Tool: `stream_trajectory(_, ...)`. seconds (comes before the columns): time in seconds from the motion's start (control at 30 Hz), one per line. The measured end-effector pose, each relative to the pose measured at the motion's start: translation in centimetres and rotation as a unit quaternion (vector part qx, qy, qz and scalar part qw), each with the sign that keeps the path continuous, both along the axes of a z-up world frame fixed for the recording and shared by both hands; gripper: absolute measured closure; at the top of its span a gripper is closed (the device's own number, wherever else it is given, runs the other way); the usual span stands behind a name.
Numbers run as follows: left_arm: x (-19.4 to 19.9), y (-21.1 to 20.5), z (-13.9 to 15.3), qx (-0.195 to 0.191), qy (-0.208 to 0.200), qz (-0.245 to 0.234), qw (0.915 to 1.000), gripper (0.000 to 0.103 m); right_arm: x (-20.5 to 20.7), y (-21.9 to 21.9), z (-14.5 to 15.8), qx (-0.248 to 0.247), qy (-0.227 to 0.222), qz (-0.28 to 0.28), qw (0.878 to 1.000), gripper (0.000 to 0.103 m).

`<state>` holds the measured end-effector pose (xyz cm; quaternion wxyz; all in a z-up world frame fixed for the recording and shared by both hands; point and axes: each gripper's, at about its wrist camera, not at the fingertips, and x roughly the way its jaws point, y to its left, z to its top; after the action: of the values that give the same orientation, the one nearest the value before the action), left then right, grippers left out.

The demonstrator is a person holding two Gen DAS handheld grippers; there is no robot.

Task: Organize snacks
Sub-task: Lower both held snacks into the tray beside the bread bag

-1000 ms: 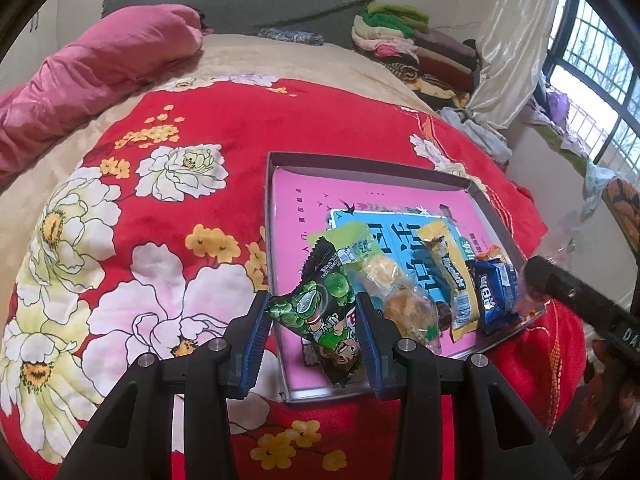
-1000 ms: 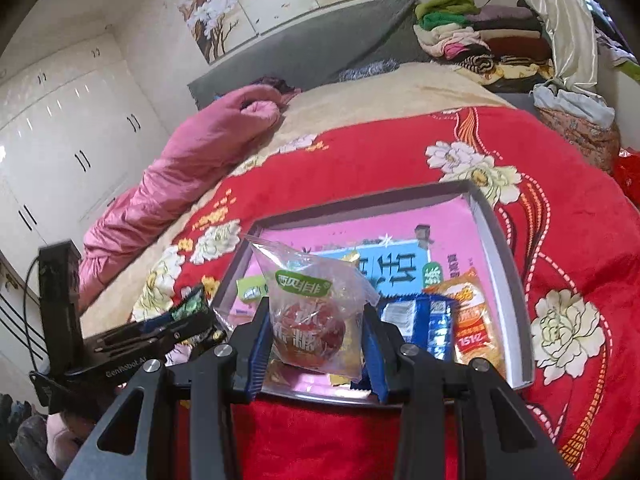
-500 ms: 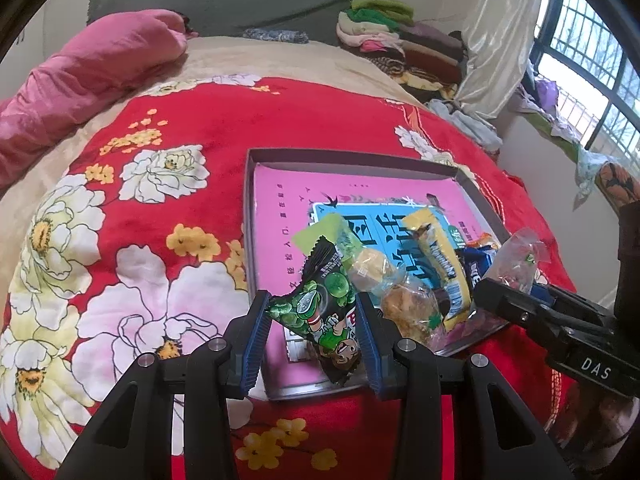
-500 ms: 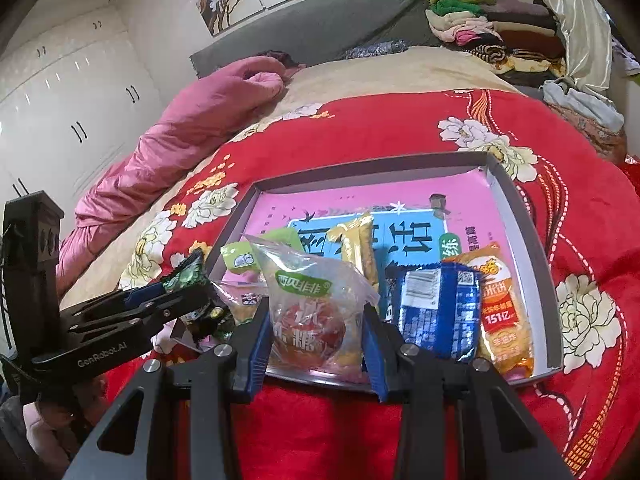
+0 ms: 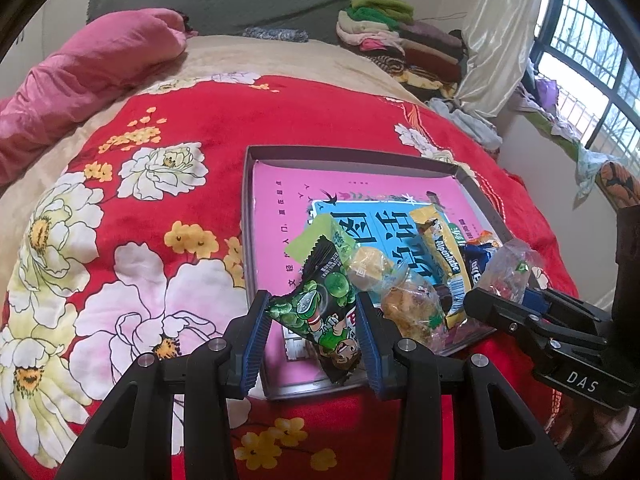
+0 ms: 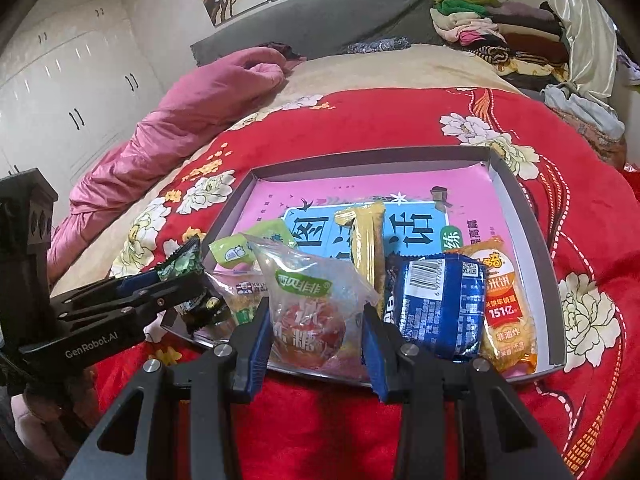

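Crinkly green foil snack packet (image 5: 324,312) sits pinched between the narrow-set jaws of the left gripper (image 5: 316,334), low at centre of the left wrist view, hanging over the near left corner of the shallow grey tray with pink printed lining (image 5: 456,170). Its tail dangles askew, so a loose pinch could let it slide out onto the red flowered bedspread (image 5: 132,248).

Turning to the right wrist view, the right gripper (image 6: 316,330) clamps a clear plastic pouch with a red sweet inside (image 6: 310,304), low at centre, above the tray's near edge. Snacks crowd that end: a blue wrapped biscuit pack (image 6: 440,312) lies just right, so releasing here risks piling or nudging it. Both grippers work close together and could collide.
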<state>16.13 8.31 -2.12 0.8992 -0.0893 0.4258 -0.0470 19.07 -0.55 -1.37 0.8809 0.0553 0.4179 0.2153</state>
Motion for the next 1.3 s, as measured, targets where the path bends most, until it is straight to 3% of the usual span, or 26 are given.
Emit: stream_trajectory(1.3,0.24,0.22,-0.39,-0.004,0.002,0.005,1.0,0.059,0.5,-0.3,-0.49,-0.014,0.006,-0.024,1.0,0.061)
